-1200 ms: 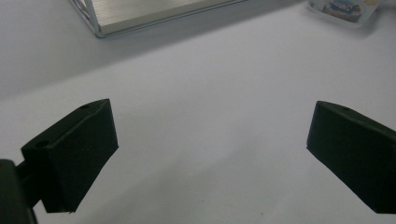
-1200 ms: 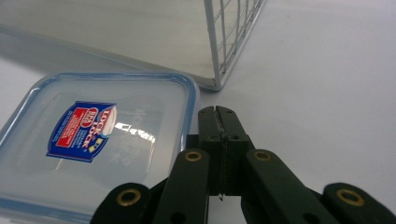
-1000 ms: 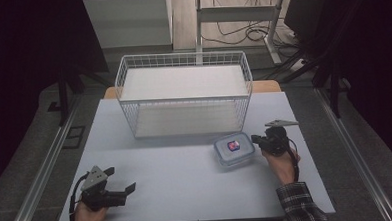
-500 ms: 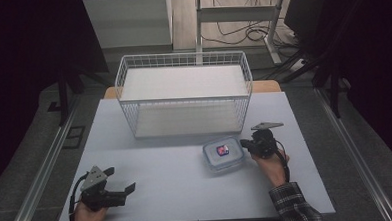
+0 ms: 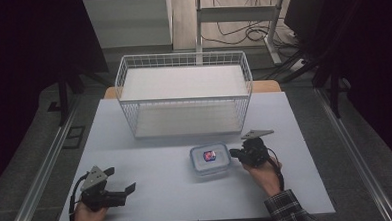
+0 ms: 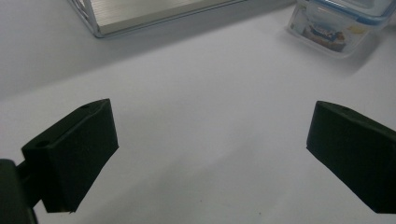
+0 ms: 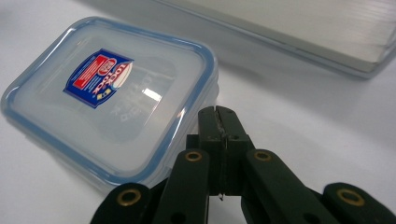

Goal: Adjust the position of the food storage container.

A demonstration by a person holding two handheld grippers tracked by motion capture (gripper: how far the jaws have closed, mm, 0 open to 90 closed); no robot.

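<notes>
- The lidded plastic container (image 5: 209, 159), clear with a blue-edged lid and a red and blue label on top, lies flat on the white table (image 5: 157, 192), a little in front of the wire basket (image 5: 183, 93) and toward that basket's right end.
- The right gripper (image 5: 234, 154) sits just to the right of the container. Its jaws are pressed fully together with nothing between them, and in the right gripper view their joined tip (image 7: 218, 116) is against the container's side wall, below the lid's edge.
- The left gripper (image 5: 130, 188) is well apart from the container, to its left and nearer the person, low over bare table. Its jaws stand wide open and hold nothing.
- In the left gripper view the container (image 6: 337, 23) shows far off, past the jaws.
</notes>
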